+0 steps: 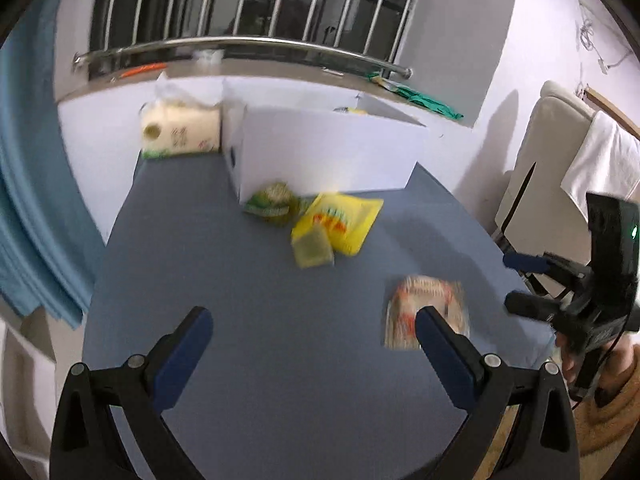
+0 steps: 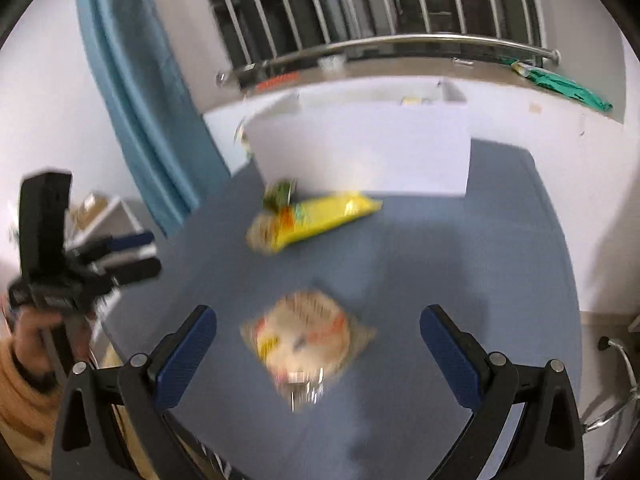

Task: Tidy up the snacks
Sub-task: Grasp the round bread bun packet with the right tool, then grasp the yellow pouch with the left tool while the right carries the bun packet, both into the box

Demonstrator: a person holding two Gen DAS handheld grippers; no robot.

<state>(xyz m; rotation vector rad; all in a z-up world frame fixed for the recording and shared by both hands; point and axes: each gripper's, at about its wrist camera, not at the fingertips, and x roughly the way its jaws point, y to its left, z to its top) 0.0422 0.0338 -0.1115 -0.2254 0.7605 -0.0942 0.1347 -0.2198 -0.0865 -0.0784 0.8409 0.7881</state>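
Note:
A clear snack packet with orange and white print (image 2: pixel 304 336) lies on the blue-grey table (image 2: pixel 460 260), below and between the fingers of my open right gripper (image 2: pixel 316 316). The same packet (image 1: pixel 424 304) shows just behind the right finger of my open left gripper (image 1: pixel 312 320), which holds nothing. Farther back lie a yellow packet (image 1: pixel 344 218), a small yellow-green packet (image 1: pixel 314 248) and a green packet (image 1: pixel 272 200), all against a white open box (image 1: pixel 328 152). The right gripper (image 1: pixel 514 282) hovers at the table's right edge. The left gripper (image 2: pixel 151 253) is at the left.
A tissue pack (image 1: pixel 180 128) stands left of the box by the wall. A blue curtain (image 1: pixel 32 200) hangs left. A chair with a white towel (image 1: pixel 600 160) stands right of the table. A railed windowsill (image 1: pixel 240 64) runs behind.

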